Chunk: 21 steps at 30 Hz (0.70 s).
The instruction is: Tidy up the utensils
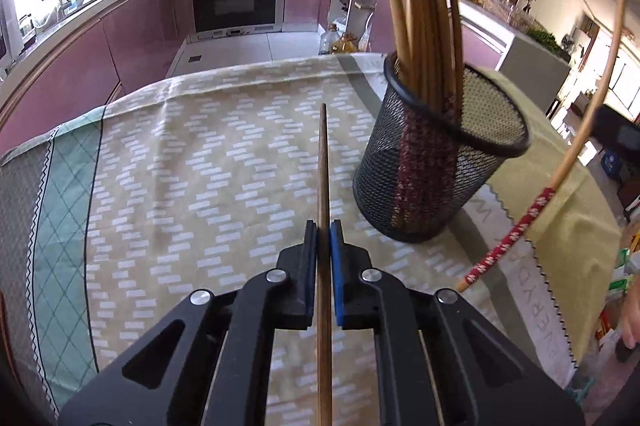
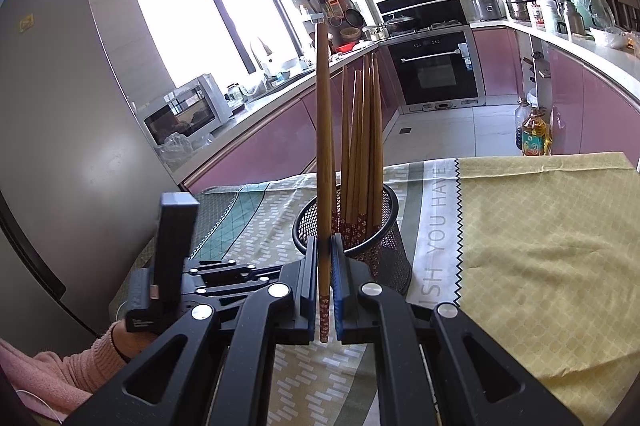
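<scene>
Both tools are mid-delivery: the left hand-held gripper (image 1: 324, 226) pinches one chopstick (image 1: 323, 162) flat above the surface, the right hand-held gripper (image 2: 325, 240) another (image 2: 324, 146) upright, and next each needs tipping into the mesh holder (image 1: 432, 162) at two o'clock.

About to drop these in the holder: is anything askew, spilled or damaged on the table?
Nothing spilled or damaged. The mesh holder stands upright with its chopsticks inside. The left hand-held gripper and right hand-held gripper each clamp one loose chopstick. Only the tablecloth is slightly wrinkled.
</scene>
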{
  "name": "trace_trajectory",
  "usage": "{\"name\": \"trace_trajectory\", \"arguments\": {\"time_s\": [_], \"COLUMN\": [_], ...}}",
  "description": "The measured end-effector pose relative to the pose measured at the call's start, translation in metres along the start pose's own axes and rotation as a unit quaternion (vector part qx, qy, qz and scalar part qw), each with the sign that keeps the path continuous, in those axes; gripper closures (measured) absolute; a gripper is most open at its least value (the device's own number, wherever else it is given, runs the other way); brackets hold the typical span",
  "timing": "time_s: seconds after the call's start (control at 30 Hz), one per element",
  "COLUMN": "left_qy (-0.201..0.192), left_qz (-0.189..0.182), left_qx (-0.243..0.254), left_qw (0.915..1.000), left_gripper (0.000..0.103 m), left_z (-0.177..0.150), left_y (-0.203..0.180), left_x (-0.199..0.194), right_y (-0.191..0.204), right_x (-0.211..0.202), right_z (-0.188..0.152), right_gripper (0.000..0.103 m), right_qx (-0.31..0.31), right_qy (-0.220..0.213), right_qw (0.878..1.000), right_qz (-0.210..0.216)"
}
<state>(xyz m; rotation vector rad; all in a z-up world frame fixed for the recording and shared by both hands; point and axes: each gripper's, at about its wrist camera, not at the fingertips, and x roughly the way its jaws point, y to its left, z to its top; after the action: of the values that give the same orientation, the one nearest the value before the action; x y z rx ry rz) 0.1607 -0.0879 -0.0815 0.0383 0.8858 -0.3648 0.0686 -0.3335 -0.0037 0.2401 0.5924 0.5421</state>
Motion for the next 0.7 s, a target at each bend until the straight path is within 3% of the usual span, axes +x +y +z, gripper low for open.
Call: {"name": "trace_trajectory", "arguments": {"time_s": [0.23,0.7], "left_qy": [-0.041,-0.117], "left_qz": [-0.054,-0.103], "left_qx": [-0.012,-0.006], "left_qw": [0.9976,0.9878], "left_gripper": [0.096,0.096], "left_z": [0.001,0.02], "left_y": [0.012,0.007], "left_x": [-0.053,-0.129], "right_y": [0.003,0.012], "right_x": [-0.004,-0.012], "right_z": [0.004,0.019], "right_gripper": [0.097,0.097], "right_qx": [-0.005,-0.02], "right_qy": [-0.007,-0.025], "right_qw": [1.0,0.999], "right_qz": [0.003,0.006]}}
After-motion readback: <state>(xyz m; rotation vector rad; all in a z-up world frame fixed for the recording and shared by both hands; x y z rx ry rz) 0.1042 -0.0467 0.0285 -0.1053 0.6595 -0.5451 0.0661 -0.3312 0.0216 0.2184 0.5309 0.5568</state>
